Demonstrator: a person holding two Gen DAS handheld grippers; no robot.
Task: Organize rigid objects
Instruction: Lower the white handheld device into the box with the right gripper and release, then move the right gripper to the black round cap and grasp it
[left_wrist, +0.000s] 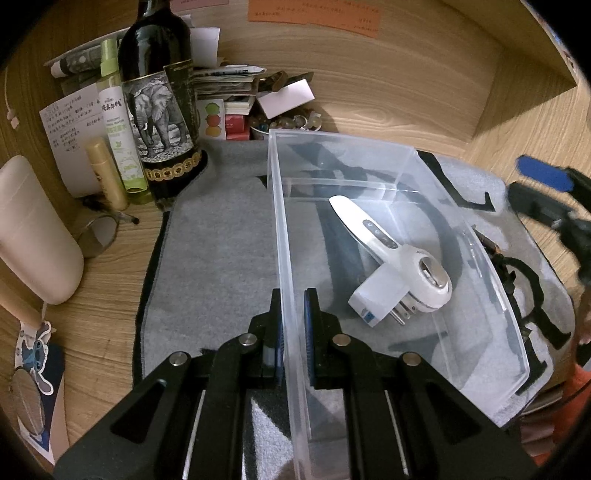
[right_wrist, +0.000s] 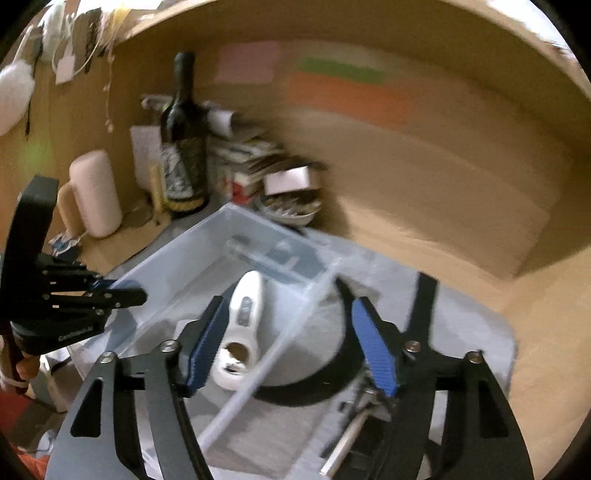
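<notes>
Clear plastic bin (left_wrist: 369, 155) holds a white gadget (left_wrist: 388, 254), left gripper (left_wrist: 293, 332) pinching its wall, right gripper (right_wrist: 291, 350) wide open, empty; only left view's sharp.

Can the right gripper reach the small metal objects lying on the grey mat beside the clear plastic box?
Probably yes. The right gripper is open and empty, and the metal objects lie outside the clear plastic box, uncovered on the grey mat.

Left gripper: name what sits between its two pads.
The clear bin's side wall stands between the left gripper's pads, pinched; the left wrist view shows it.
</notes>
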